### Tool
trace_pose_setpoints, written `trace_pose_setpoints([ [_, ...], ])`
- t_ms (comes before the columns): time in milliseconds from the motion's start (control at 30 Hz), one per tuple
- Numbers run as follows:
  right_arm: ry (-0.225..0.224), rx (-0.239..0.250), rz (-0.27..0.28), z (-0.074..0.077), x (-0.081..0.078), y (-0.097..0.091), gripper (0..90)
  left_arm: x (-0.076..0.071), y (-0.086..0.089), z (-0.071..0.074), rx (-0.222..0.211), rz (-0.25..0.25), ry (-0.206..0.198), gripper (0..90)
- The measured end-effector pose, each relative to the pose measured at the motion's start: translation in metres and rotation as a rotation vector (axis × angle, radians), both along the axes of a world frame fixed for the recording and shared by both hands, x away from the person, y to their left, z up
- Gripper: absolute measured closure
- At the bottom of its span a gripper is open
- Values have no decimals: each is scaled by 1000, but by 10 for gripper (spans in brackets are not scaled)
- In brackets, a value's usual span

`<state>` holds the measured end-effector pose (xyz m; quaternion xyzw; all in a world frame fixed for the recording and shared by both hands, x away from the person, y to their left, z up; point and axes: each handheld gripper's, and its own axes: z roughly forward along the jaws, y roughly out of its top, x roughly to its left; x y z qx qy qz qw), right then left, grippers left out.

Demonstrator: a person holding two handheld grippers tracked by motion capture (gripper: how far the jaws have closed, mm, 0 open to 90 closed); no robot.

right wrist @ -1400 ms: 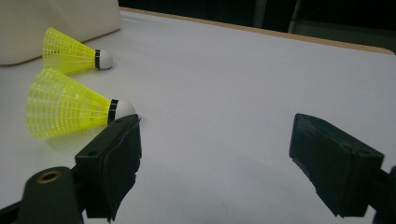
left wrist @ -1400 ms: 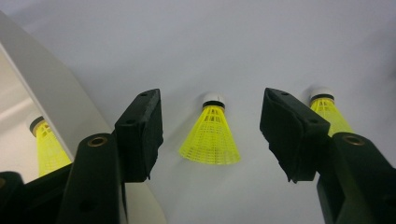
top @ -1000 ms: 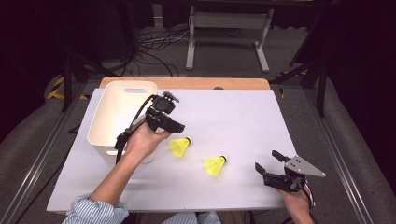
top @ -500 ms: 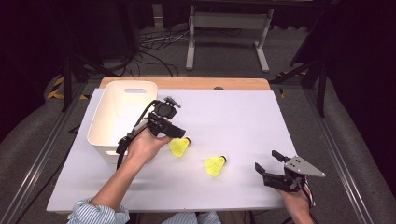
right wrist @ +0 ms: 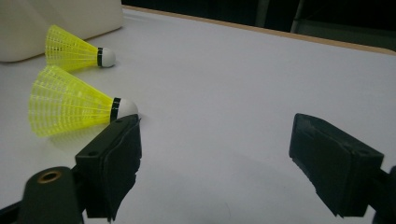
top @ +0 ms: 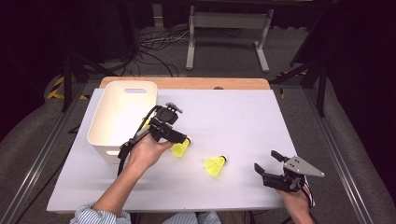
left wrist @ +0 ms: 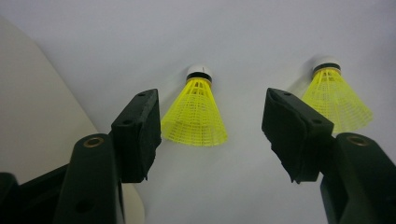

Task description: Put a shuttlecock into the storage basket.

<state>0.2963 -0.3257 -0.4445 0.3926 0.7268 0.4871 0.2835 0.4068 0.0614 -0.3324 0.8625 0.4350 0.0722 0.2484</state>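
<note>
We see a white table (top: pixel 243 121) with two yellow birdies lying on it. The left gripper (top: pixel 180 138) hangs over the near birdie (top: pixel 180 148), which lies just beside the white bin (top: pixel 122 119). In the left gripper view the near birdie (left wrist: pixel 196 114) lies on its side between the two black jaws. Its white tip points away from us and its wide net end points toward the camera. The jaws stand wide apart and do not touch the birdie (there is bare table on each side of it). So the left claw holds nothing.

The other birdie (top: pixel 215 165) lies a little farther right, apart from the first one. In the left gripper view the other birdie (left wrist: pixel 335 98) peeks out behind the right-hand jaw.

The right gripper (top: pixel 270 164) rests low at the near right corner of the table, held in a hand (top: pixel 294 203). Its jaws stand wide open too, with only table between them. In the right gripper view both birdies lie to the left, and the closer one (right wrist: pixel 77 103) is near the left-hand jaw but not between the jaws.
</note>
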Motion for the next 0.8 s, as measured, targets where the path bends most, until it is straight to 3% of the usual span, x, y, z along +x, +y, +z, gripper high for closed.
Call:
trace_pose_setpoints([
  [800, 1, 0, 1, 0, 0, 0, 175, -10, -4, -13, 25, 2, 10, 375],
])
